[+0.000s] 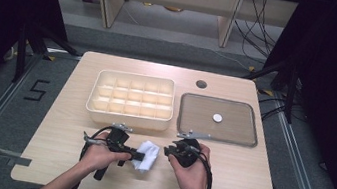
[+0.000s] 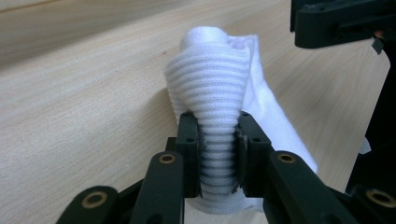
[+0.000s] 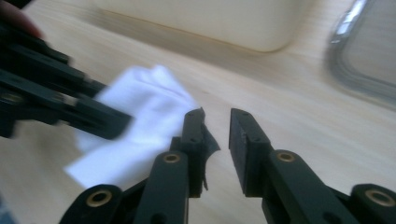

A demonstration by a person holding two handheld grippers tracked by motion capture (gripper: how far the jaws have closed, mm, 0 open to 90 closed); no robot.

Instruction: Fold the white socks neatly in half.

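Note:
A white ribbed cloth, rolled like a sock, lies on the wooden table near its front edge. My left gripper is shut on it. In the left gripper view the pads squeeze the ribbed fabric into a narrow waist between them. My right gripper sits just to the right of the cloth, apart from it. In the right gripper view its jaws stand open with bare table between them, and the cloth lies to their left, held by the other gripper's black jaws.
A cream box with several small compartments stands behind the hands. To its right lies a grey tray holding one small white disc. A round hole is in the tabletop at the back.

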